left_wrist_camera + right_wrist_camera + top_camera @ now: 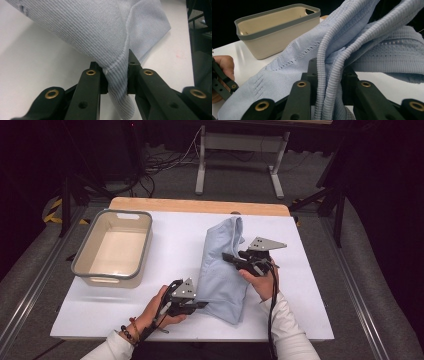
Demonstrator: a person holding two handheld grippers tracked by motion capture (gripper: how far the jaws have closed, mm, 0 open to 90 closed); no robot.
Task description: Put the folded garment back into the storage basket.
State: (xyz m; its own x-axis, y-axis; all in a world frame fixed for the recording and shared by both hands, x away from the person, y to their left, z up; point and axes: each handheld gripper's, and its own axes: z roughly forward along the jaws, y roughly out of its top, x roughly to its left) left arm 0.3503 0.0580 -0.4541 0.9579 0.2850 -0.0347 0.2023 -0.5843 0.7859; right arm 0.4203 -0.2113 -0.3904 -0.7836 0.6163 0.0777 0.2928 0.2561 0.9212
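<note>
Light blue knit sweater (222, 270) is lying folded lengthwise on the white table (310, 290), right of centre, running from the far side down toward me. I've got both tongs on it. My left gripper (202, 304) is at the near corner of the sweater, low by the table edge, and in the left gripper view the jaws are clamped onto a ribbed hem, with the cloth pinched between the pads and rising away from them. My right gripper (226, 256) comes in from the right side about halfway up the sweater; in the right gripper view its jaws are squeezed on a couple of thick ribbed edges bunched together, and the fabric drapes up and over from there. So both are grasping the sweater, neither let go.

Off to the left, well apart from the sweater, sits a beige bin (114, 247) with a grey rim, upright on the table.
</note>
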